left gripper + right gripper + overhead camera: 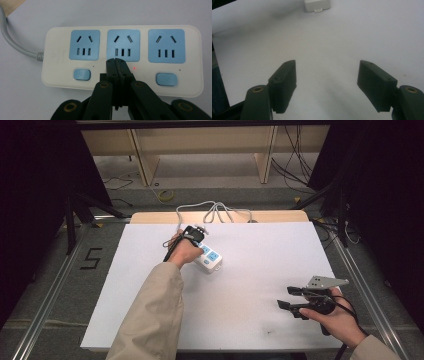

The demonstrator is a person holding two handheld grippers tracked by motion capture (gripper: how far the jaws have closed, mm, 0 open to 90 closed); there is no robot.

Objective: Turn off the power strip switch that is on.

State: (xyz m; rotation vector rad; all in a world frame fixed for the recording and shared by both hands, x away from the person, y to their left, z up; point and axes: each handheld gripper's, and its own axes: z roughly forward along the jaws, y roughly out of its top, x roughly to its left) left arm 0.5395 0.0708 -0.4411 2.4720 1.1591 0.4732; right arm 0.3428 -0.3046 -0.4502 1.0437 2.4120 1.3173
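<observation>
A white power strip [57,75] with three blue sockets lies on the white table top [250,285]. In the high view the power strip [212,260] sits at the middle left. My left gripper [116,60] is shut with nothing between its jaws. Its tips rest against the strip just below the middle socket [123,45], between the two visible blue switches [81,74]. A small red light [134,67] glows beside the tips. From above, the left gripper [195,240] covers the strip's far end. My right gripper [288,298] hovers open near the front right, empty [327,72].
The strip's grey cable [215,210] loops off the table's back edge. A wooden board [150,217] sticks out behind the white top. Shelving and floor cables lie beyond. The strip's end [317,5] shows far ahead in the right gripper view.
</observation>
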